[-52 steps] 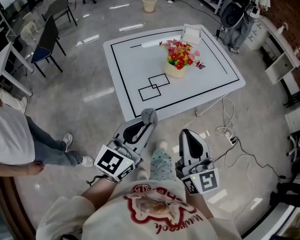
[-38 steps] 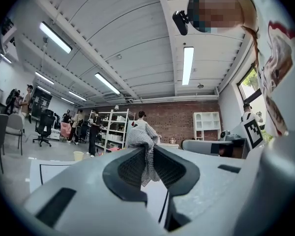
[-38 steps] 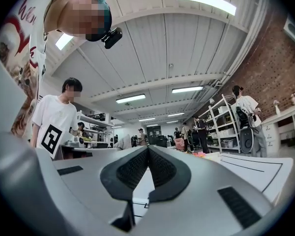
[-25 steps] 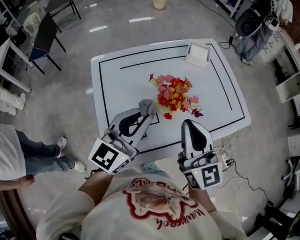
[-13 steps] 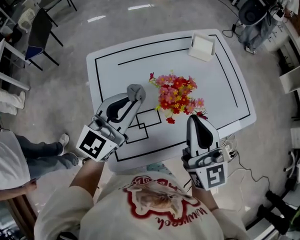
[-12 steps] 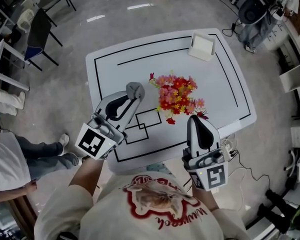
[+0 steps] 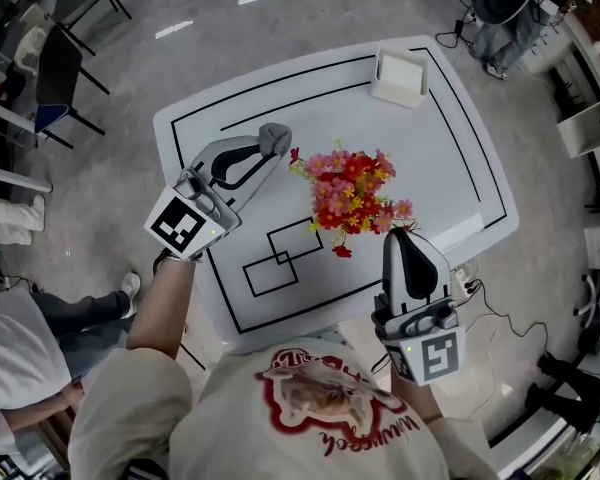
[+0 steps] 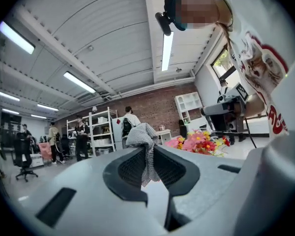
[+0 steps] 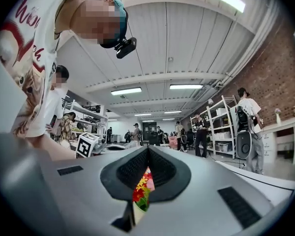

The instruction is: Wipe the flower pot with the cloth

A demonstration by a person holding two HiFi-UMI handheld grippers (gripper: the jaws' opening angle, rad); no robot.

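The left gripper [image 7: 270,146], jaws pinched on the grey cloth [image 7: 275,135], hangs just left of the flower pot, whose body hides under its flowers [image 7: 352,190]; the right gripper [image 7: 402,236], jaws together on nothing, is at the pot's near side. Unsteadied, the pot could tip under a sideways wipe, or the cloth snag blooms.

An open lab or workshop hall is indicated: a brick wall [image 8: 152,104], metal shelving racks [image 8: 101,132] and ceiling strip lights [image 8: 166,50] are seen, with office chairs [image 7: 55,63] on polished floor [image 7: 220,28] and a line-marked white table [image 7: 435,158].
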